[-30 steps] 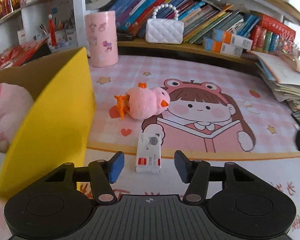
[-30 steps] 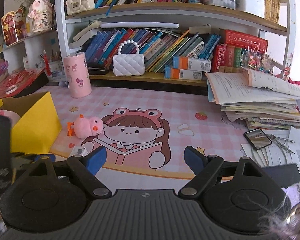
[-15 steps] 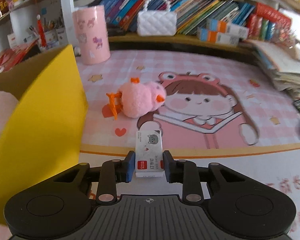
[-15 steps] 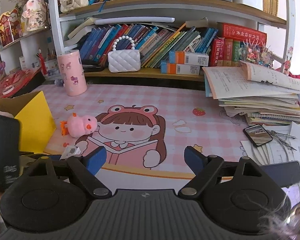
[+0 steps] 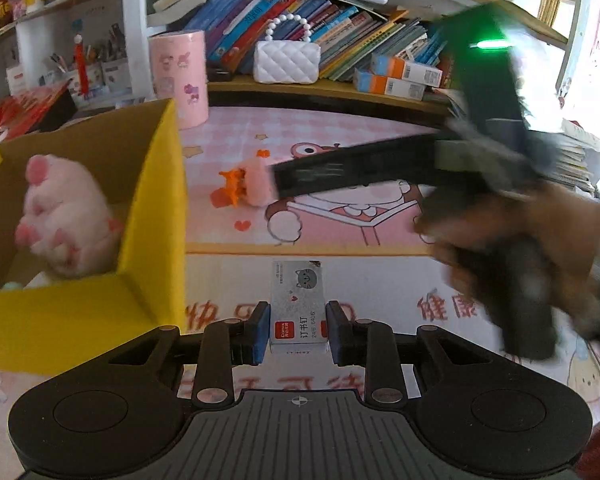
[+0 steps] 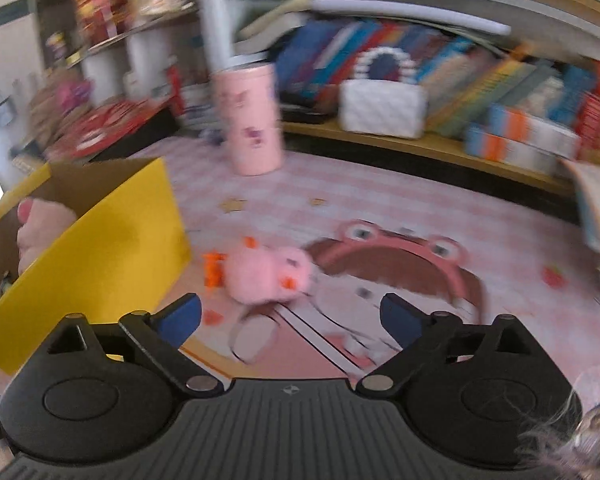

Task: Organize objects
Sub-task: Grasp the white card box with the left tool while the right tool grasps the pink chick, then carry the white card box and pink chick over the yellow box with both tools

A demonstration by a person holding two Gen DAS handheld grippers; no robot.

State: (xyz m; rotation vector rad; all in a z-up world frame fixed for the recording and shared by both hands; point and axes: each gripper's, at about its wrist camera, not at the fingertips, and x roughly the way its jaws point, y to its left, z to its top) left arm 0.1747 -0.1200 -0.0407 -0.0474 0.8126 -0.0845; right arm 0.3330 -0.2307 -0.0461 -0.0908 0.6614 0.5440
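Left wrist view: your left gripper is clamping staple box beside yellow box, plush paw already inside. Your right gripper, jaws spread, is nearing pink chick, not yet boxed.

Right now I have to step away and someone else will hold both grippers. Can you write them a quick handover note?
Left gripper: shut on the staple box, both pads against its sides, close beside the yellow box.
Right gripper: open and empty, aimed at the pink plush chick lying on the desk mat; this view is motion-blurred.
Done: the pink plush paw is already inside the yellow box.
Left: put the staple box into the yellow box, then probably grasp the chick and store it there too.
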